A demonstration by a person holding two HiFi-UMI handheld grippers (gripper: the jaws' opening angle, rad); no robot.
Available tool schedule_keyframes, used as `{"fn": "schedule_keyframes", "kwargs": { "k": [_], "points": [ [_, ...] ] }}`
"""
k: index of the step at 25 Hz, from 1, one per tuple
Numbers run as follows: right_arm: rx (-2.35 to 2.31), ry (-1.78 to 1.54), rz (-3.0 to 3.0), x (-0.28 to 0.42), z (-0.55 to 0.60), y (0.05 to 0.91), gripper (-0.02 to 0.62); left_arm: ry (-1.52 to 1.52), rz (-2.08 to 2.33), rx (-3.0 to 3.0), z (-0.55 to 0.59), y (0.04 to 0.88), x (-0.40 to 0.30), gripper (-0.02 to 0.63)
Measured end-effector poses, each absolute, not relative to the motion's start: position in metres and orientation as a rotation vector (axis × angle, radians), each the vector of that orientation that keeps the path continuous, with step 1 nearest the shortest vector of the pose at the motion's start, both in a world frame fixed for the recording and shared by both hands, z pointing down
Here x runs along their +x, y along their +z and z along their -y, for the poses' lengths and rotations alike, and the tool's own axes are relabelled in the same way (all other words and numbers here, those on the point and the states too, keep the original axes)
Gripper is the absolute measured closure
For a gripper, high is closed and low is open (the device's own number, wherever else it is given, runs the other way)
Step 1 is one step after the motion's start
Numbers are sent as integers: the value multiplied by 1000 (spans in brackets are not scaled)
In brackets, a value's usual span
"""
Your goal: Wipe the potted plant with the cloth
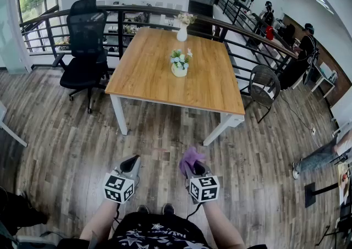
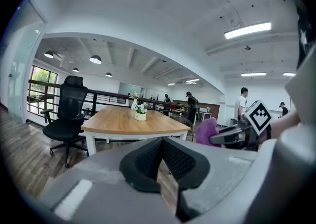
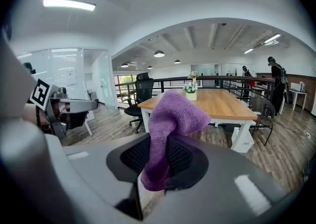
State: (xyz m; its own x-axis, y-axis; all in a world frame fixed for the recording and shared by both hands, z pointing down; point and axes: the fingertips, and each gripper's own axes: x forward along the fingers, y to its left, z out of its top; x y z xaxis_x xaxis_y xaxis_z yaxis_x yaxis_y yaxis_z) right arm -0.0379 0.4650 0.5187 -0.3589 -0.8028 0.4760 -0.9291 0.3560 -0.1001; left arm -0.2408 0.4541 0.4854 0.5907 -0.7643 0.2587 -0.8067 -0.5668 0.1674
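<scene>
A small potted plant (image 1: 179, 62) with white and blue flowers stands in a cream pot near the middle of the wooden table (image 1: 143, 69). It shows far off in the left gripper view as the potted plant (image 2: 140, 112) and in the right gripper view as the potted plant (image 3: 190, 91). My right gripper (image 1: 192, 169) is shut on a purple cloth (image 1: 190, 158), which sticks up between the jaws as the cloth (image 3: 169, 126). My left gripper (image 1: 130, 164) is shut and holds nothing. Both grippers hang over the wooden floor, well short of the table.
A white vase (image 1: 182, 32) with flowers stands at the table's far edge. A black office chair (image 1: 84, 50) sits left of the table, a mesh chair (image 1: 264, 86) right of it. A black railing (image 1: 66, 28) runs behind. People (image 1: 301, 55) stand at the right.
</scene>
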Motion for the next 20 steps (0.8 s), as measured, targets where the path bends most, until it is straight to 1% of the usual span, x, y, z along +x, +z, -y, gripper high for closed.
{"fn": "schedule_keyframes", "kwargs": {
  "k": [9, 15, 20],
  "points": [
    [1521, 490, 2290, -45, -457, 512, 513, 236, 1257, 2581, -445, 486, -235, 604],
    [1567, 515, 2274, -36, -464, 516, 513, 247, 1222, 2619, -449, 486, -231, 604],
    [1567, 559, 2259, -46, -467, 528, 512, 274, 1198, 2606, -459, 501, -246, 604]
  ]
}}
